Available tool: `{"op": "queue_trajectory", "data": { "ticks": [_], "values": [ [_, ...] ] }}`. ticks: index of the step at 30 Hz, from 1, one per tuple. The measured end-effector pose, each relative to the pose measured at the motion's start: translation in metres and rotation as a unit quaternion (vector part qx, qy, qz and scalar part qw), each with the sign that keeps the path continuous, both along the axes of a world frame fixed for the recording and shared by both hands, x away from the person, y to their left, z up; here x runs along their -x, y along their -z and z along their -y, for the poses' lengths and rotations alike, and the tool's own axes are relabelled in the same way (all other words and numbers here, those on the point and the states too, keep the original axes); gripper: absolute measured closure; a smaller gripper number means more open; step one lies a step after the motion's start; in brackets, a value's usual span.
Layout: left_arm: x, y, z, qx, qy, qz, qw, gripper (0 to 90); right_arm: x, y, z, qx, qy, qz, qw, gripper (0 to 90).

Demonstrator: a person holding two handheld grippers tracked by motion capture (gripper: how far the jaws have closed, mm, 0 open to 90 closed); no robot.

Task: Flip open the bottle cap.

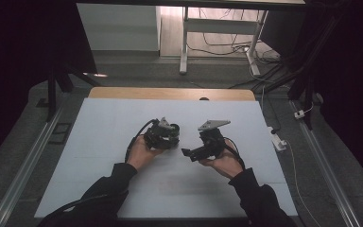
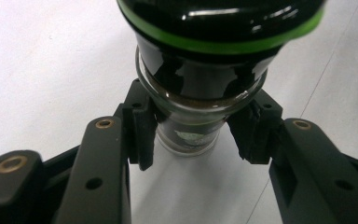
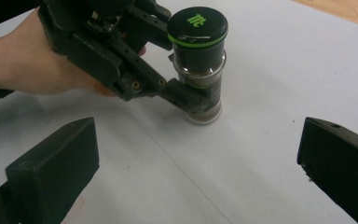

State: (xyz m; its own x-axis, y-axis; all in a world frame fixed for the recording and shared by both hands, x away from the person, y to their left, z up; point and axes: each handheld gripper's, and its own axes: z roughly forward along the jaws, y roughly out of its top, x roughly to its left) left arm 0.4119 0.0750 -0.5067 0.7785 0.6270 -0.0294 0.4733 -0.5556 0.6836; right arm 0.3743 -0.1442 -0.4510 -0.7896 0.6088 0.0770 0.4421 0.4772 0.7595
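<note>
A small glass spice jar (image 3: 199,51) with a black lid and a green ring stands upright on the white table cover (image 3: 270,84). It holds brown powder. My left gripper (image 3: 193,100) is shut on its glass body below the lid, and both pads press the jar (image 2: 200,84) in the left gripper view. From above, the left gripper (image 1: 168,137) and jar (image 1: 172,127) sit near the table's middle. My right gripper (image 1: 189,155) is just to their right, pointing left at the jar. Its jaws stand wide open, and the right gripper (image 3: 196,140) holds nothing.
The white sheet (image 1: 123,118) covers most of a wooden table whose bare edge (image 1: 170,93) shows at the far side. Beyond it are desk legs (image 1: 184,42) and floor cables (image 1: 227,47). A power strip (image 1: 278,140) lies off the right edge.
</note>
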Motion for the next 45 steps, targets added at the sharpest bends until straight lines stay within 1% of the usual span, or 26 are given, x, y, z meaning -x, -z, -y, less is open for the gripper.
{"op": "queue_trajectory", "data": {
  "ticks": [2,4,8,9,10,11,12,13,14,16,17,18,19,20,22,23,28,30,32,34,36,38,45],
  "values": [
    [0.0,0.0,0.0,0.0,0.0,0.0,1.0,54.1,-0.002,0.001,-0.003,0.003,-0.001,0.0,1.0,0.0],
    [0.0,0.0,0.0,-0.001,0.001,0.0,1.0,54.0,-0.004,0.002,-0.006,0.009,-0.004,0.0,0.9999,3.8],
    [0.0,0.0,0.0,-0.001,0.001,0.0,1.0,54.0,-0.006,0.002,-0.01,0.013,-0.011,0.008,0.9998,17.0],
    [0.0,0.0,0.0,-0.001,0.001,0.0,1.0,54.0,-0.007,0.002,-0.01,0.01,-0.01,0.01,0.9998,21.1],
    [0.0,0.0,0.0,-0.001,0.001,0.0,1.0,54.0,-0.007,0.001,-0.011,0.008,-0.01,0.01,0.9999,28.1],
    [0.0,0.0,0.0,-0.001,0.001,0.0,1.0,54.0,-0.009,-0.001,-0.012,0.008,-0.014,0.012,0.9998,39.7],
    [0.0,0.0,0.0,-0.001,0.001,0.0,1.0,54.0,-0.009,-0.001,-0.012,0.008,-0.014,0.012,0.9998,39.7],
    [0.0,0.0,0.0,0.0,0.0,0.0,1.0,54.0,-0.011,-0.002,-0.013,0.008,-0.024,0.012,0.9996,51.3],
    [0.0,0.0,0.0,-0.001,0.001,0.0,1.0,54.0,-0.011,-0.002,-0.013,0.008,-0.024,0.012,0.9996,51.3],
    [0.0,0.0,0.0,-0.001,0.001,0.0,1.0,54.1,-0.013,-0.002,-0.016,0.004,-0.032,0.004,0.9995,60.5],
    [0.0,0.0,0.0,0.0,0.0,0.0,1.0,54.0,-0.015,-0.002,-0.02,0.001,-0.041,0.001,0.9991,69.6],
    [0.0,0.0,0.0,0.0,0.0,0.0,1.0,54.0,-0.015,-0.002,-0.02,0.001,-0.041,0.001,0.9991,69.6],
    [0.0,0.0,0.0,0.001,0.0,0.0,1.0,54.0,-0.016,-0.001,-0.023,0.003,-0.048,0.003,0.9988,79.1],
    [0.0,0.0,0.0,0.002,-0.001,0.0,1.0,54.0,-0.016,-0.001,-0.023,0.003,-0.048,0.003,0.9988,79.1],
    [0.0,0.0,0.0,-0.001,0.0,0.0,1.0,54.0,-0.017,0.0,-0.027,0.003,-0.052,0.002,0.9986,87.8],
    [0.0,0.0,0.0,-0.001,0.0,0.0,1.0,54.1,-0.018,0.0,-0.028,0.002,-0.053,0.003,0.9986,89.7],
    [0.0,0.0,0.0,-0.002,0.0,0.0,1.0,54.1,-0.021,0.003,-0.038,0.006,-0.049,-0.001,0.9988,90.0],
    [0.0,0.0,0.0,-0.003,0.0,0.0,1.0,54.0,-0.024,0.007,-0.042,0.012,-0.043,0.0,0.999,90.0],
    [0.0,0.0,0.0,-0.003,0.0,0.0,1.0,54.0,-0.026,0.009,-0.043,0.013,-0.039,-0.004,0.9991,90.0],
    [0.0,0.0,0.0,-0.001,0.0,-0.001,1.0,54.0,-0.028,0.01,-0.044,0.006,-0.042,-0.012,0.999,90.0],
    [0.0,0.0,0.0,-0.004,0.001,-0.002,1.0,54.0,-0.028,0.011,-0.045,0.007,-0.043,-0.012,0.999,90.0],
    [0.0,0.0,0.0,-0.002,-0.001,-0.001,1.0,54.0,-0.027,0.01,-0.047,0.013,-0.045,-0.005,0.9989,90.0],
    [0.0,0.0,0.0,-0.002,-0.002,-0.002,1.0,54.1,-0.025,0.009,-0.047,0.011,-0.043,-0.002,0.999,90.0]
  ]
}}
